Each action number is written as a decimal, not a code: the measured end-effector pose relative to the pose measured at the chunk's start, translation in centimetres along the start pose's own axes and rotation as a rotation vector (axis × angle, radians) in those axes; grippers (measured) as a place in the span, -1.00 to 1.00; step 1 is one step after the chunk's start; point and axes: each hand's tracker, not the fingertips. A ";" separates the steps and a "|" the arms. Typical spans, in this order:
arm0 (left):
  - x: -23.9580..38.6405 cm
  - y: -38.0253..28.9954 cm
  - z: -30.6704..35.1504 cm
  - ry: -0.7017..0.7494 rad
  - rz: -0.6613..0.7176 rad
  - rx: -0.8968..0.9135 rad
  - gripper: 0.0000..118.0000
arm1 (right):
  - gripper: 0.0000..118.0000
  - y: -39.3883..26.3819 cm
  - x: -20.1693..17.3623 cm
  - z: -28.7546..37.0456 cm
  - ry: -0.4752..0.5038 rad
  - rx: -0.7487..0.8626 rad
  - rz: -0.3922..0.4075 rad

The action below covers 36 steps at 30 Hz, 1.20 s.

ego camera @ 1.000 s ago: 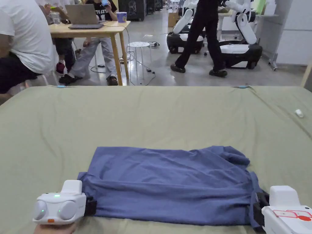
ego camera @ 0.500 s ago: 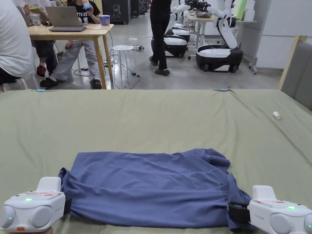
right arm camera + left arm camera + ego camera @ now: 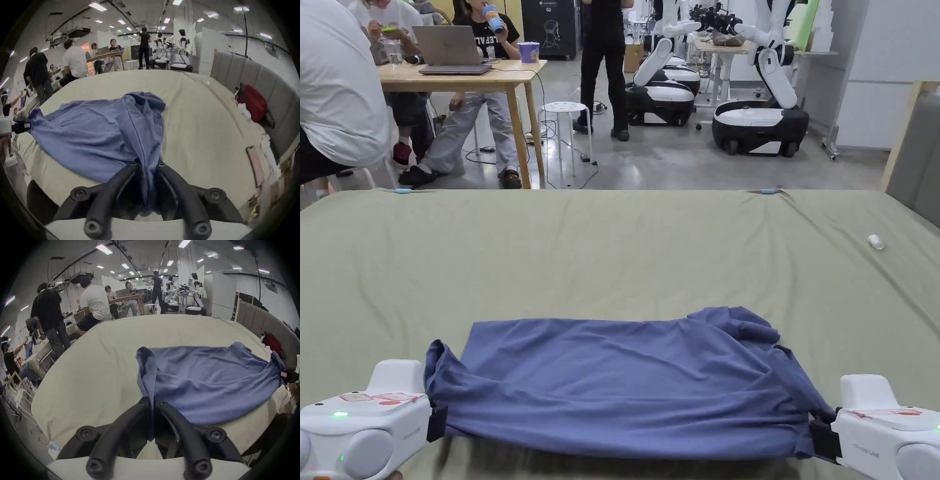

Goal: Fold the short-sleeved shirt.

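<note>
Nearest the person, the left gripper (image 3: 434,422) is clamping the near left corner of the blue shirt (image 3: 625,381), with both jaws pressing a thin fold of cloth between them in the left gripper view (image 3: 151,404). The right gripper (image 3: 824,437) is pinching the near right corner the same way, a thicker bunch of fabric running down between its jaws (image 3: 148,167). Holding both corners at once is likely meant to keep the near edge taut and raised off the bed (image 3: 612,250), ready to be carried over the rest. The shirt is lying spread across the near part of the olive bed, its far edge resting flat and a bunched sleeve (image 3: 737,322) sitting at the far right. Farther off, people are sitting at a wooden bench (image 3: 469,72).
</note>
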 end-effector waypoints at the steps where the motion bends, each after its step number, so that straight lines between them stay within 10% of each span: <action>1: 0.0 -0.2 1.1 -0.001 -0.002 0.009 -0.94 | -0.80 -0.1 0.1 0.7 0.005 -0.021 0.007; 13: -1.2 -9.1 2.7 -0.047 0.111 -0.162 -0.88 | -0.62 -4.9 -1.3 1.2 0.003 -0.212 0.021; 17: -0.8 -7.8 5.7 0.065 0.134 -0.049 0.78 | 0.90 -3.5 -1.5 3.7 -0.065 -0.063 -0.069; 23: 2.3 -4.2 8.3 0.061 0.066 0.262 0.90 | 0.97 -0.6 -5.1 6.9 0.011 0.249 -0.084; 26: 4.6 -3.0 8.1 0.001 0.061 0.346 0.48 | 0.54 -0.4 -8.2 7.3 0.036 0.360 -0.045; 29: 6.8 -2.6 7.2 0.020 0.020 0.376 -0.87 | -0.99 -0.5 -10.6 6.6 0.004 0.408 0.019; 36: 7.8 -1.9 4.7 -0.016 -0.019 0.336 -1.00 | -1.00 -0.3 -11.6 5.2 0.007 0.416 0.049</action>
